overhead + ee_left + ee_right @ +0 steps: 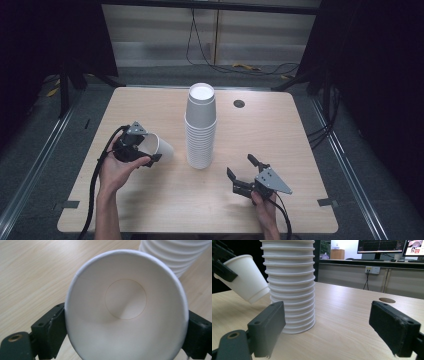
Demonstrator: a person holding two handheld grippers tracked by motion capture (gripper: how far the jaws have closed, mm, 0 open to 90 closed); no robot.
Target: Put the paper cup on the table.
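Pale wood bench (150, 210) is occupied centrally by a cup stack (201, 127). Left of the stack, a single cup (159, 148) is clamped by the left tool (145, 155), base tilted toward the stack. Right of it, the right tool (243, 171) is held apart, empty.

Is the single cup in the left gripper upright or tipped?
Tipped. The cup lies tilted between the left gripper jaws, its base angled down toward the stack; the left gripper view looks into its empty mouth.

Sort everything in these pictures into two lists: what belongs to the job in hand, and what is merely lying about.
Belongs to the job:
- single white paper cup, clamped in the left gripper
- tall stack of white paper cups
- right gripper, jaws open, empty

Merely lying about:
- light wooden table, with its round cable hole
- black cables on the floor
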